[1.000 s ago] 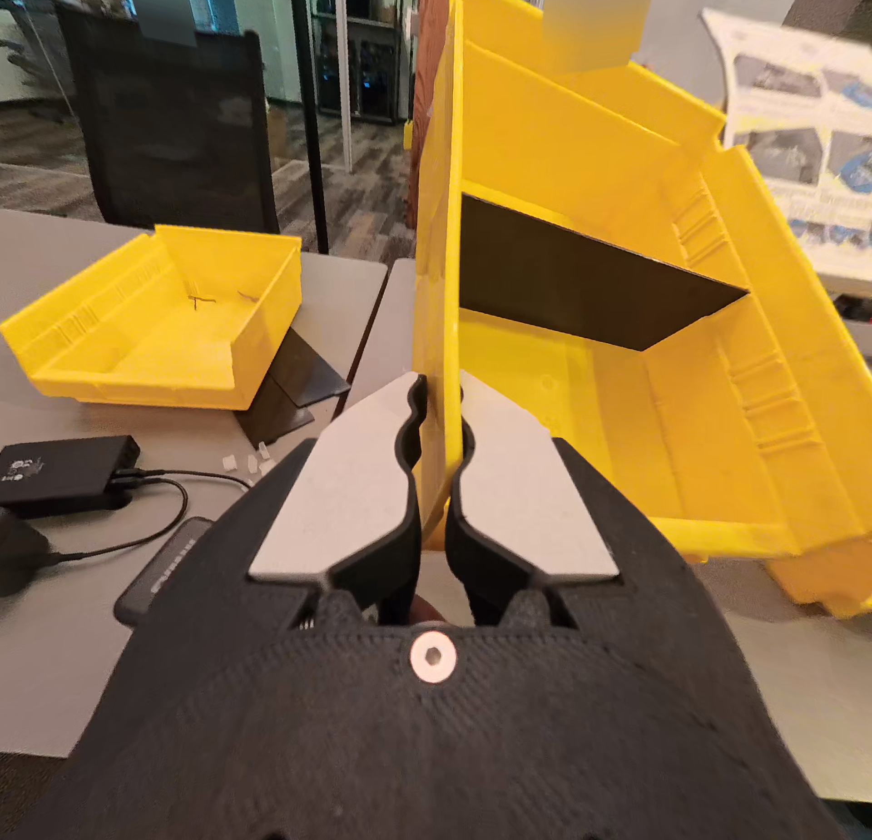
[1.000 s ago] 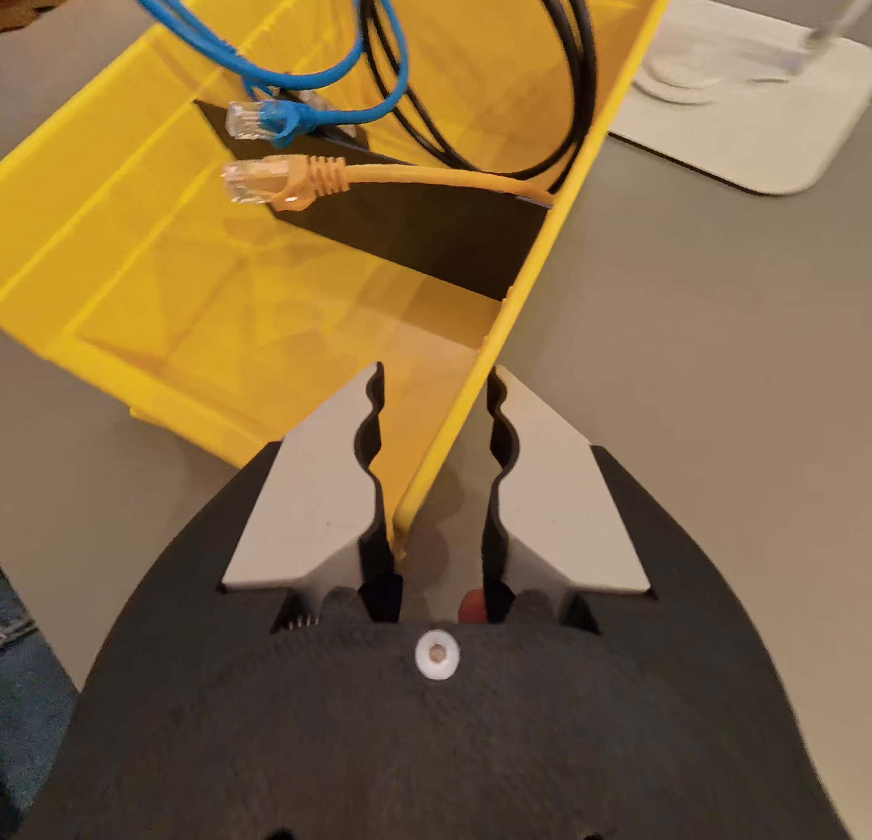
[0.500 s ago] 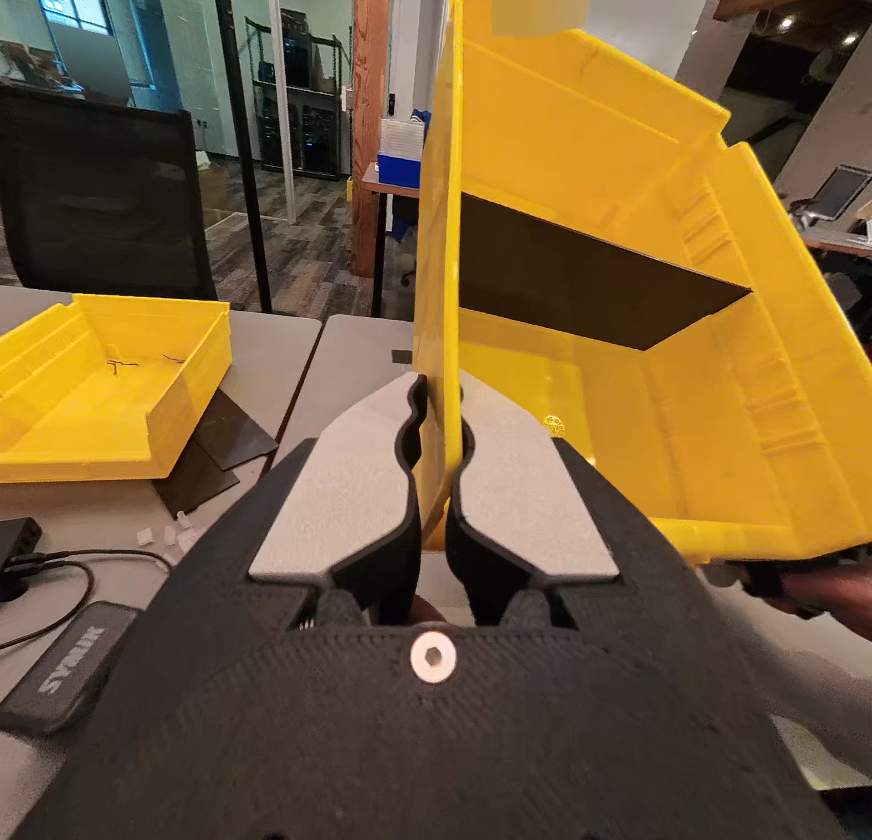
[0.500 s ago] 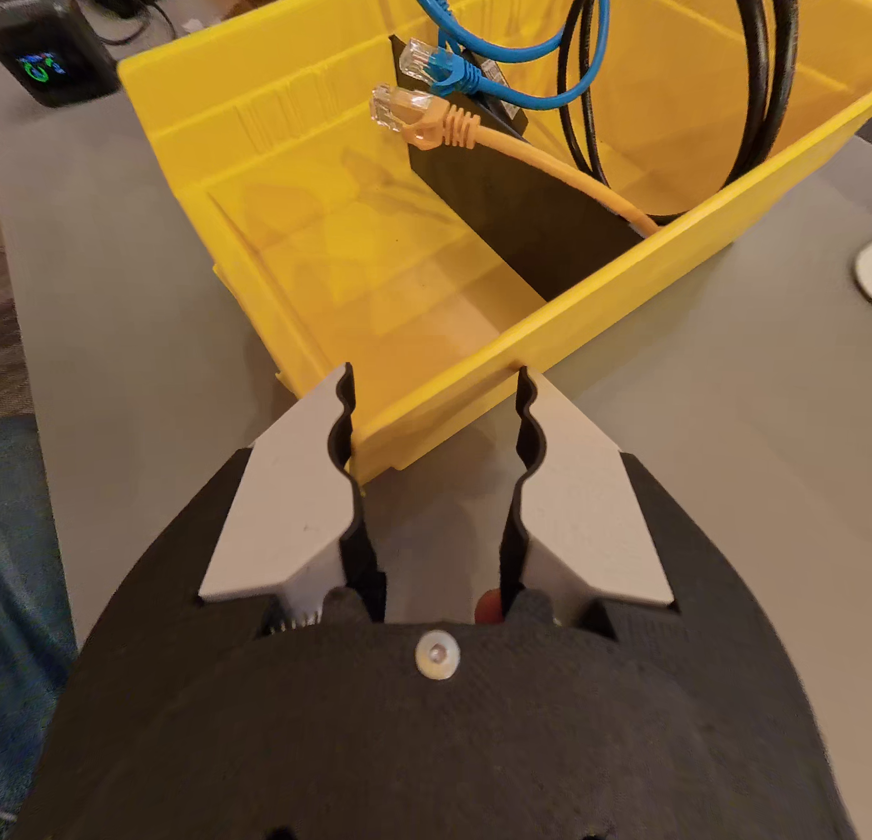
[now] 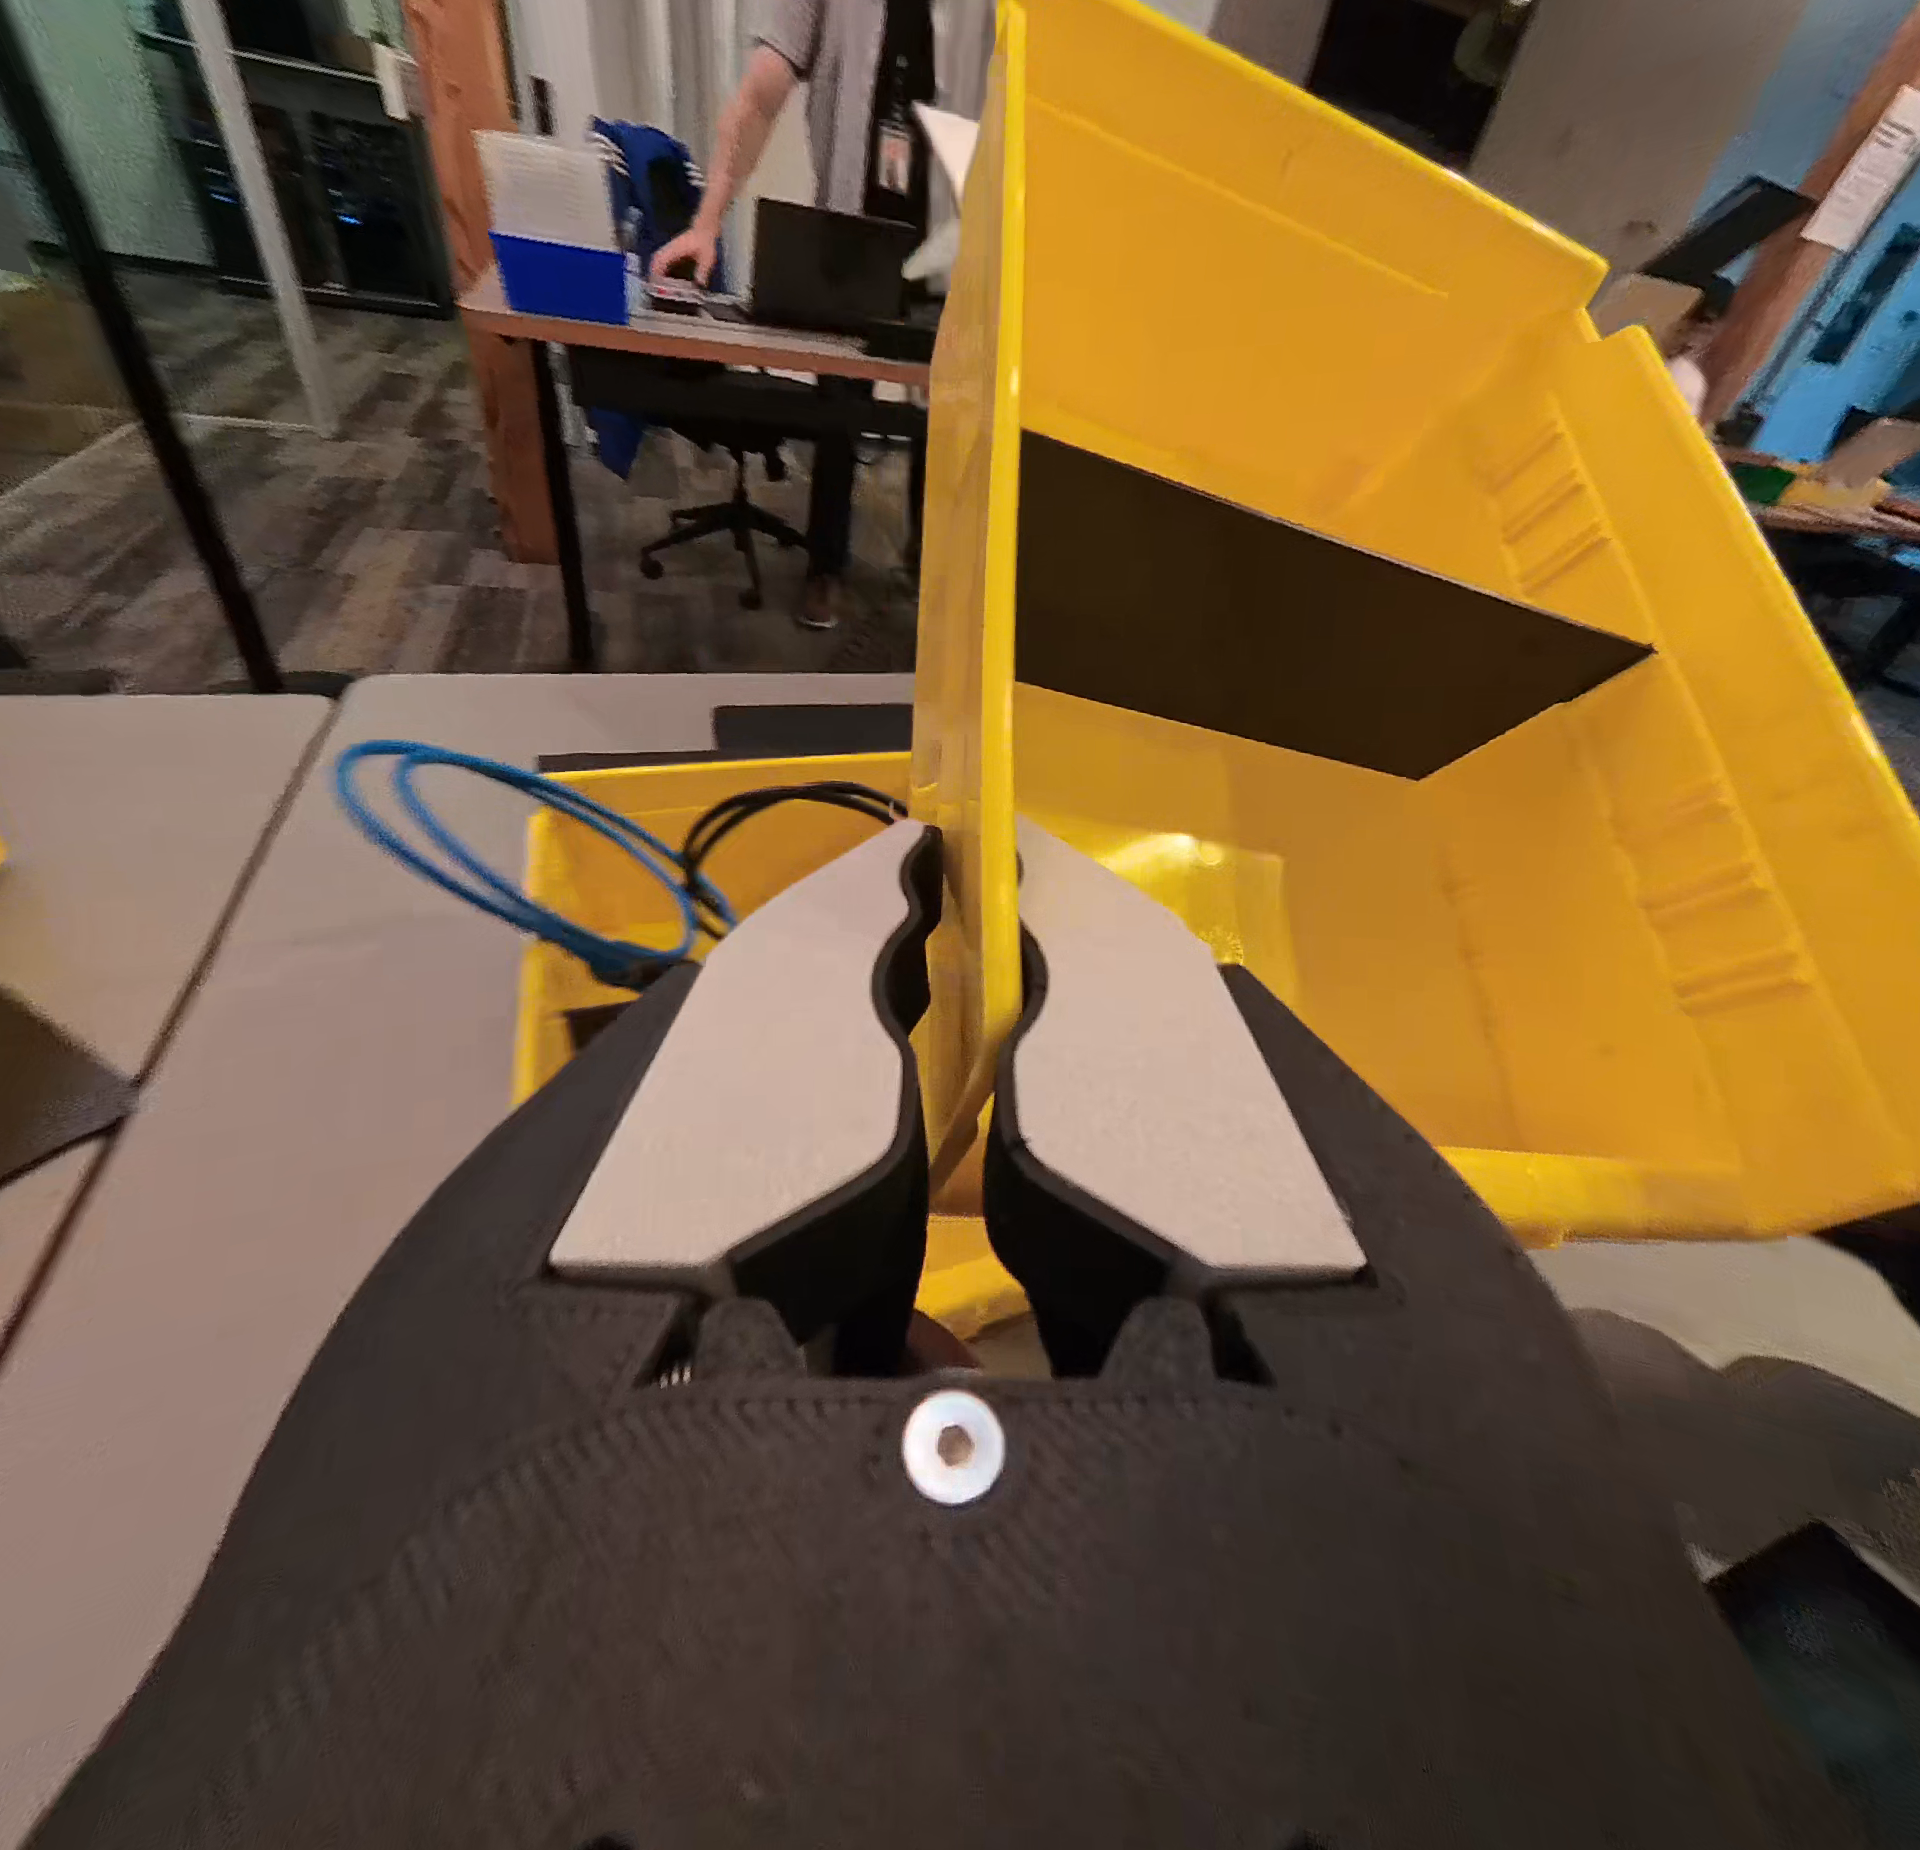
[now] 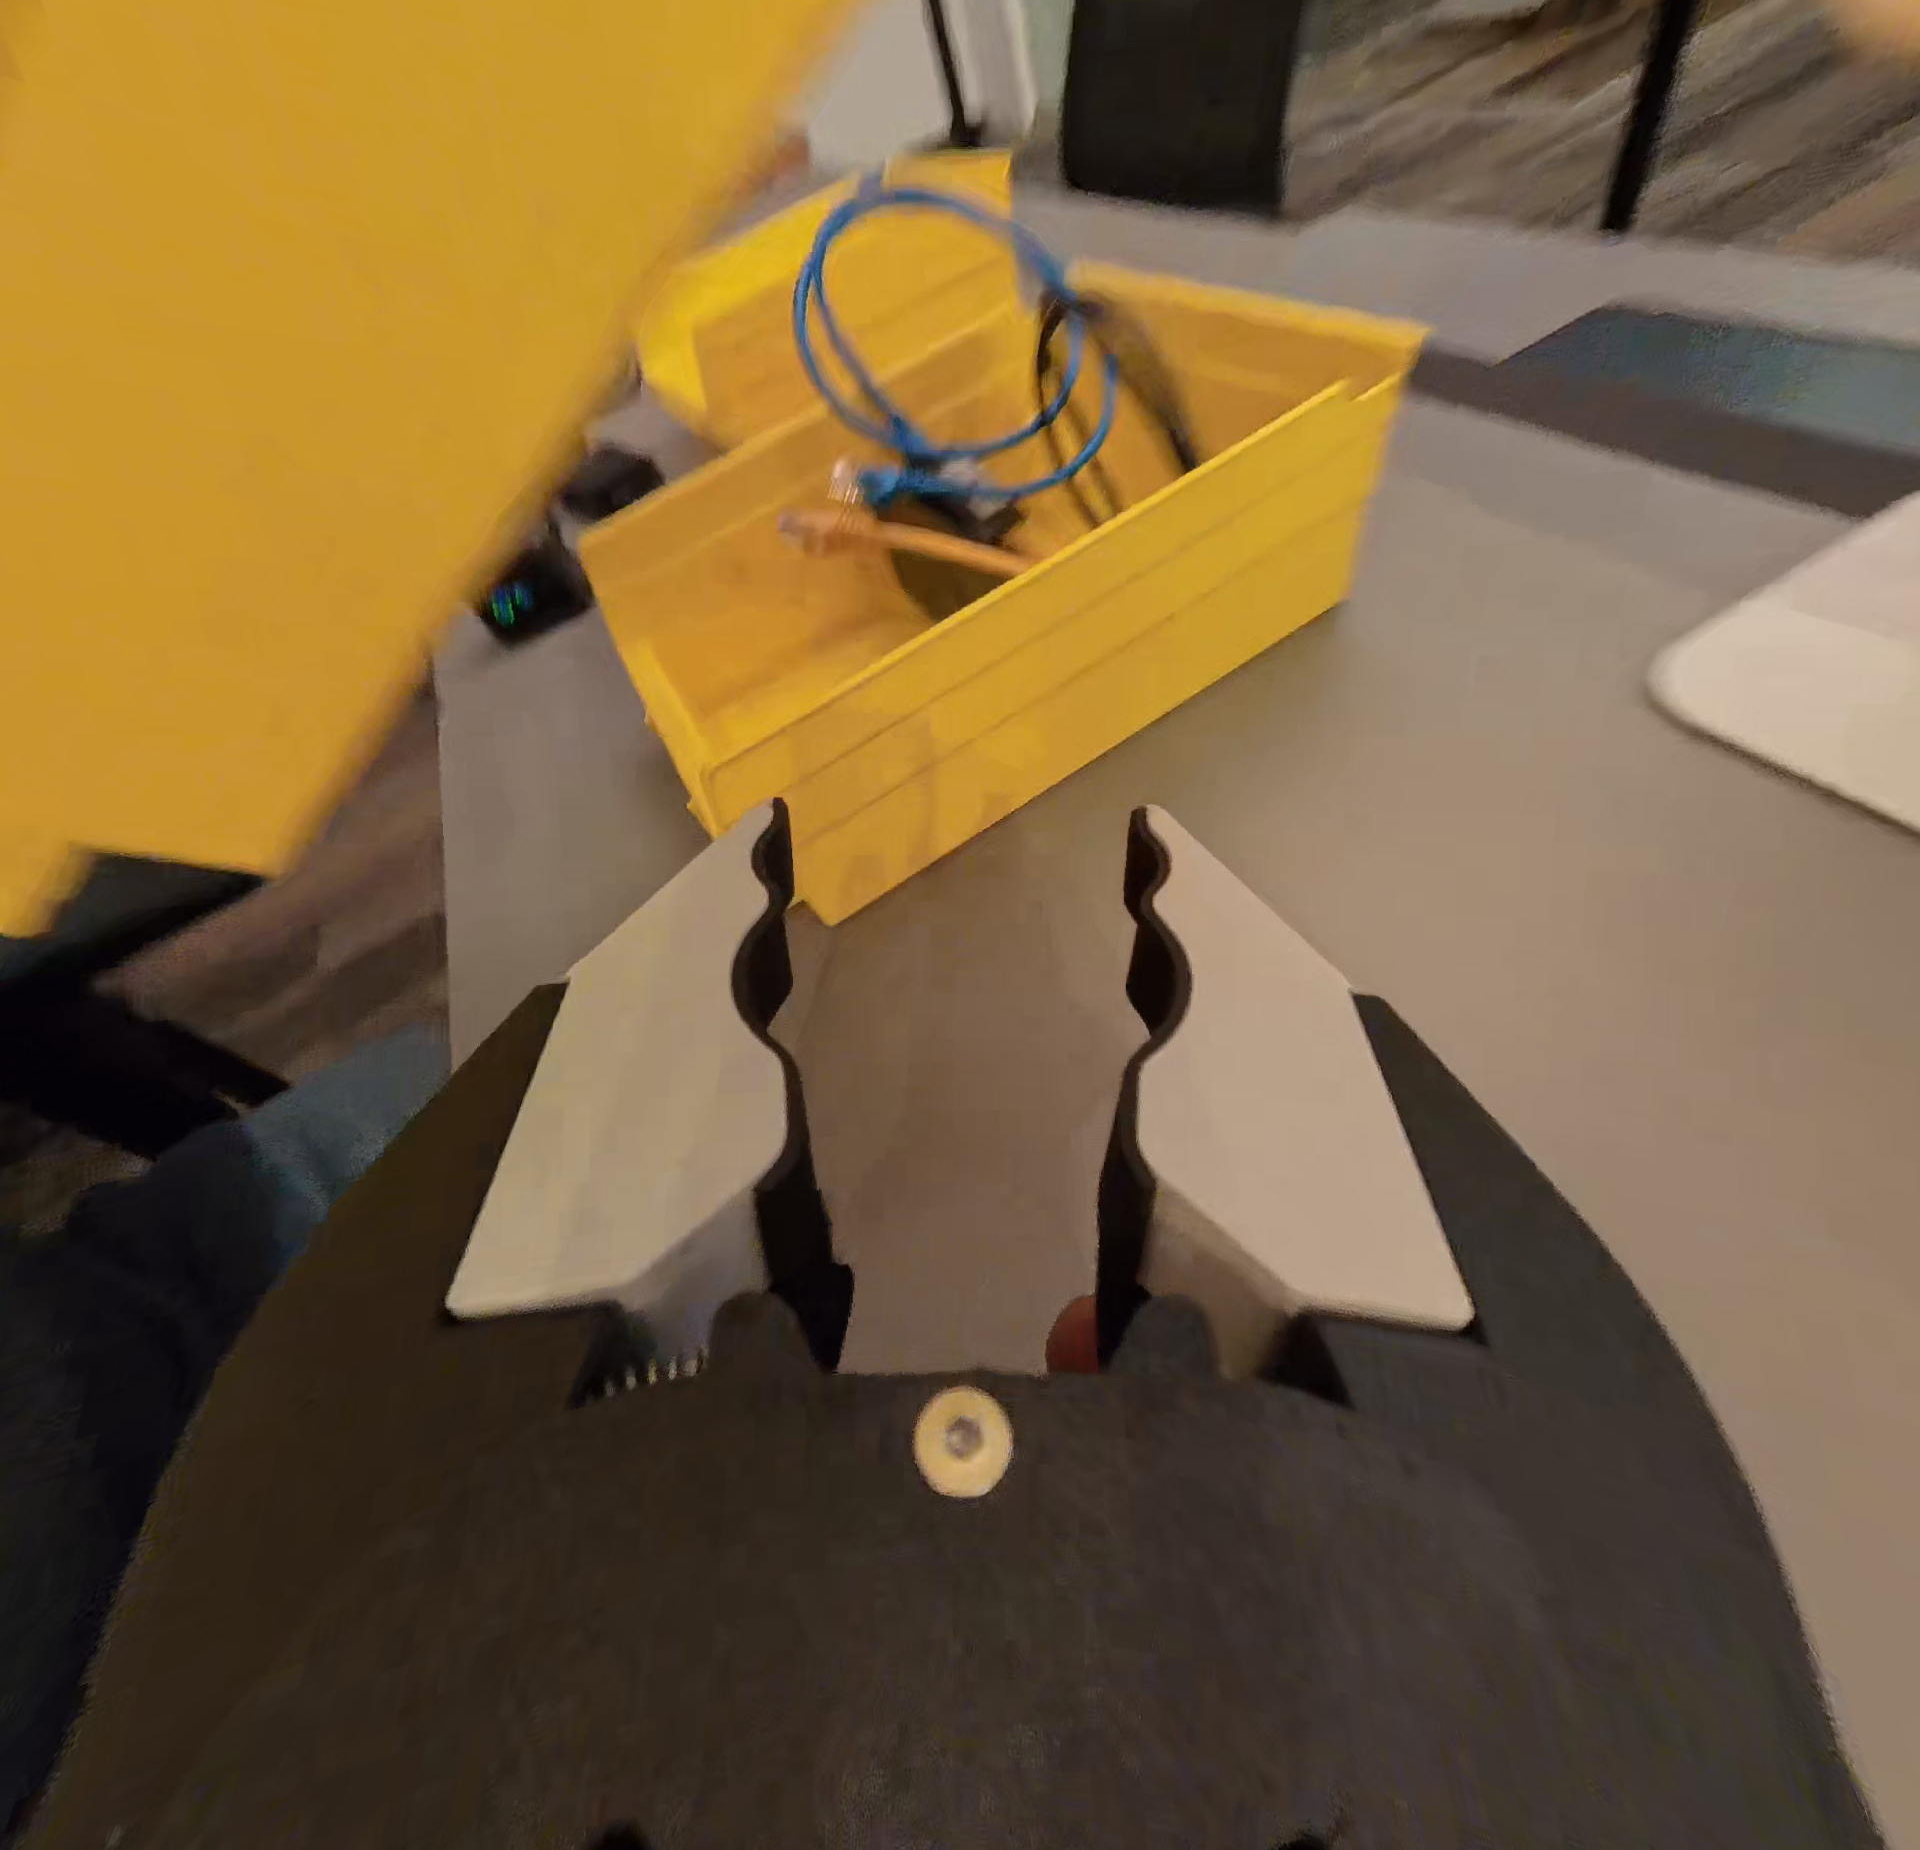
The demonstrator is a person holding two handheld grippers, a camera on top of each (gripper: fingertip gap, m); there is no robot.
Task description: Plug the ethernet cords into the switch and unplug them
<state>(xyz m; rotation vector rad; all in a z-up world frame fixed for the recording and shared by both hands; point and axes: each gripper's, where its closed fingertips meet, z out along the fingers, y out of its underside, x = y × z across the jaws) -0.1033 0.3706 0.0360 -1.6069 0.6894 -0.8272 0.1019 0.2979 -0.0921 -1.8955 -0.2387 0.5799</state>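
My left gripper (image 5: 971, 844) is shut on the side wall of a yellow bin (image 5: 1351, 969) and holds it tilted in the air; a black divider (image 5: 1299, 637) crosses its inside. It also shows, blurred, at the upper left of the right wrist view (image 6: 312, 346). A second yellow bin (image 6: 1039, 678) stands on the grey table and holds a blue cord (image 6: 883, 481), an orange cord (image 6: 831, 533) and a black cord (image 6: 1049, 346). It also shows in the left wrist view (image 5: 727, 766) below the lifted bin. My right gripper (image 6: 956, 818) is open and empty, just short of this bin's near corner. I cannot make out the switch.
A third yellow bin (image 6: 748, 325) sits behind the cord bin. A black device with a lit display (image 6: 530, 595) lies to its left, a white pad (image 6: 1818, 699) to the right. A black sheet (image 5: 810, 725) lies on the table. A person (image 5: 831, 86) stands at a far desk.
My right gripper has come off the cord bin's rim, opened wider and drawn back. My left gripper has swung to the right with the lifted bin, which now hangs over the cord bin.
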